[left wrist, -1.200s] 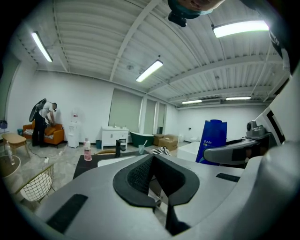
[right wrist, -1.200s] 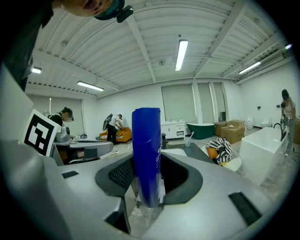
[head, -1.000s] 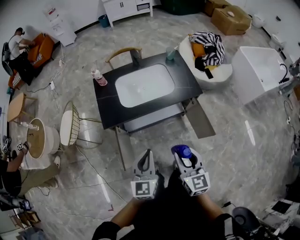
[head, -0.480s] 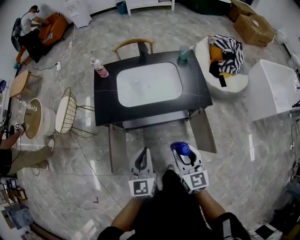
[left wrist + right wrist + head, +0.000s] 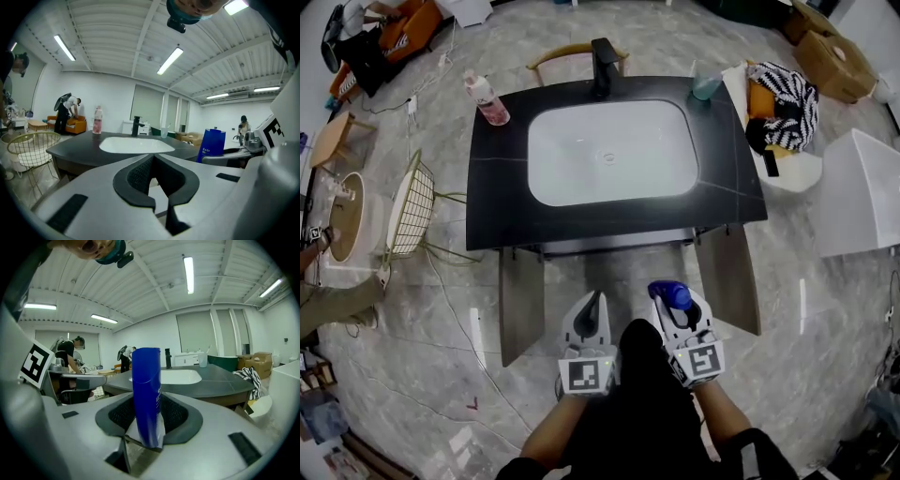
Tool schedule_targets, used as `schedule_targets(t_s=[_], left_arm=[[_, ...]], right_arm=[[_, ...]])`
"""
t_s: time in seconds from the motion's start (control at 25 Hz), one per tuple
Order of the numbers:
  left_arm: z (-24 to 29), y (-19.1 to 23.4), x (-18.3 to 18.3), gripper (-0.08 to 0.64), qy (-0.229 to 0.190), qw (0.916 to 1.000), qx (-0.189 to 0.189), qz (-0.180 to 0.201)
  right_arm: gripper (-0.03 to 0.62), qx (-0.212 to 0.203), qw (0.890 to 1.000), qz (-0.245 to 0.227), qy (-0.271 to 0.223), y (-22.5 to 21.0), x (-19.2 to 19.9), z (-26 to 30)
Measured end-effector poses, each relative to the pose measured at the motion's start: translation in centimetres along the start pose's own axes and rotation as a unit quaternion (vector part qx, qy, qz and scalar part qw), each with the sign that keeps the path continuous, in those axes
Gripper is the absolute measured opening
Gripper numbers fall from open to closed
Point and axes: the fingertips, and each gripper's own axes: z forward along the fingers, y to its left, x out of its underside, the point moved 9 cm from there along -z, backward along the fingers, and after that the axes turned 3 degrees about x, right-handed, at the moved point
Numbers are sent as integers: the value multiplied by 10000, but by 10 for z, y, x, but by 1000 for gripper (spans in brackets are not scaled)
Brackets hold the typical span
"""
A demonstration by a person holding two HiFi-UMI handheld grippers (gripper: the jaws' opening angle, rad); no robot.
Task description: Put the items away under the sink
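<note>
Now your right gripper (image 5: 674,307) is clamped on the upright blue plastic bottle (image 5: 668,296), with the black counter (image 5: 492,202) and its white basin (image 5: 609,155) at twelve o'clock. Your left gripper (image 5: 592,302), just beside it at nine o'clock, has its jaws together and empty. The grey cabinet doors (image 5: 521,305) under the counter stand open.

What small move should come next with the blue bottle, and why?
Probably lower the right gripper and carry the blue bottle forward toward the open cabinet under the sink. Its fingers hold the bottle, both cabinet doors stand open, and the bottle is short of the opening.
</note>
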Motion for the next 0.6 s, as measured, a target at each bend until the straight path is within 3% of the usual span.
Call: schedule_targets(t_s=[0.44,0.6], left_arm=[[58,49,161,15,-135,9999,72,65],[64,59,209,15,-237,9997,72,-88]], right_arm=[[158,-62,9998,-193,-62,-24,159,92],[158,-106,9996,-233,-122,-32,210,117]])
